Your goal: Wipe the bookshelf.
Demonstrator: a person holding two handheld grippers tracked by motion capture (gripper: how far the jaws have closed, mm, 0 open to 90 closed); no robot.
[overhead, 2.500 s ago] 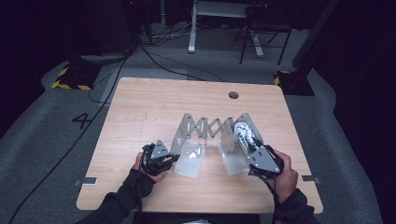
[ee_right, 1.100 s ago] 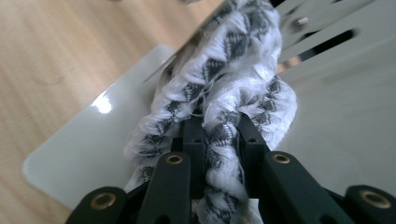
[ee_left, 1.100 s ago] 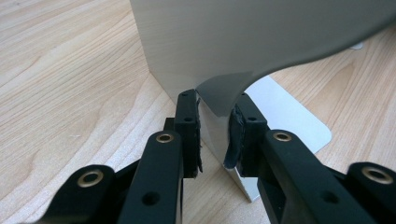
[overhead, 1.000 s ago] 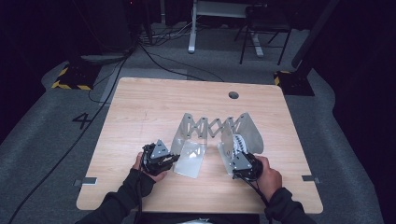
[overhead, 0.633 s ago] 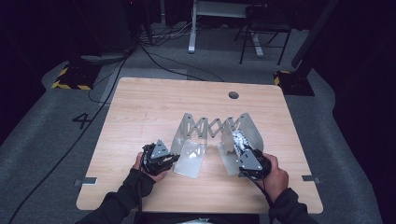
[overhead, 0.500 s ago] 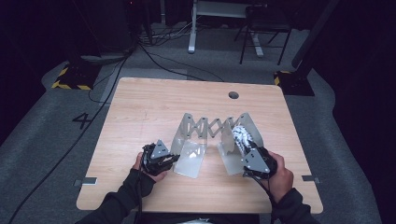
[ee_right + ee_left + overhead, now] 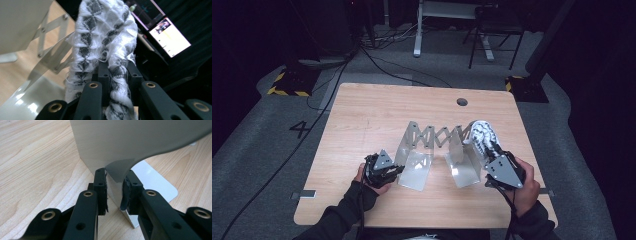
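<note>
The sock [image 7: 105, 47], white with a grey pattern, is clenched between the jaws of the right gripper [image 7: 117, 72]; its lower end is cut off by the bottom of the right gripper view. In the high view the sock [image 7: 482, 136] sits right of centre, against the right plate of the rack [image 7: 434, 137], above the right gripper [image 7: 496, 159]. The left gripper [image 7: 115, 192] grasps the edge of the rack's left plate [image 7: 112, 175], whose top is cut off. In the high view the left gripper [image 7: 396, 170] lies lower left on the table [image 7: 367, 115].
</note>
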